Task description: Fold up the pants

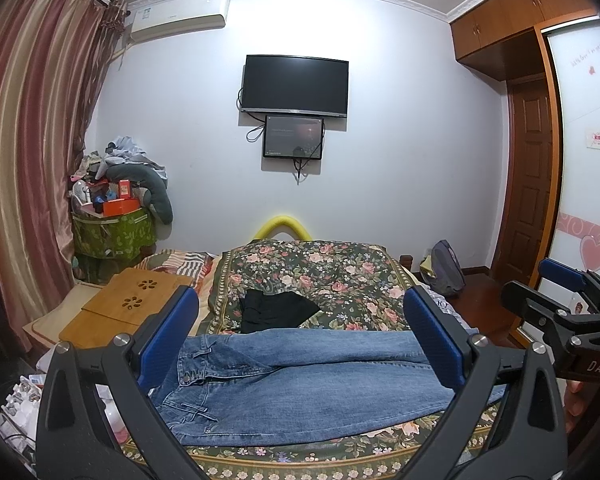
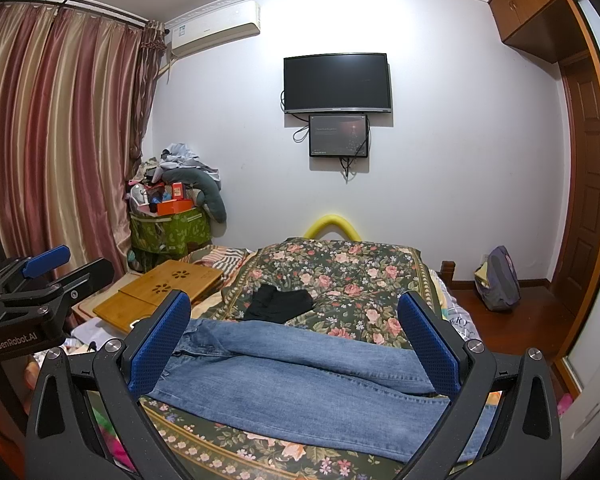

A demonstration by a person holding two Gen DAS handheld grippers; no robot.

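A pair of blue jeans [image 1: 300,384] lies across the near end of a bed, on a dark floral quilt [image 1: 340,276]. The waistband, with its button and belt loops, points to my left; the legs run out to my right. One leg appears to lie on top of the other, so I judge the jeans are already folded in half lengthwise and laid crosswise so that each end sits within reach of one tool.

I hold a two-finger gripper in each hand, both raised above the jeans and touching nothing. My left gripper [image 1: 300,340] has its blue pads wide apart, framing the waist end. My right gripper [image 2: 300,344] is spread just as wide, over the legs. Each is empty, probably held apart ready to pinch the denim. In the left view the right gripper shows at the far right edge, so the two hover side by side.

Just beyond the jeans a small black garment [image 1: 276,310] lies on the quilt, apart from them. A wooden lap tray [image 1: 120,312] sits on the bed's left side. On the far wall hang a dark TV [image 1: 294,84] and a smaller screen [image 1: 293,137] below it.
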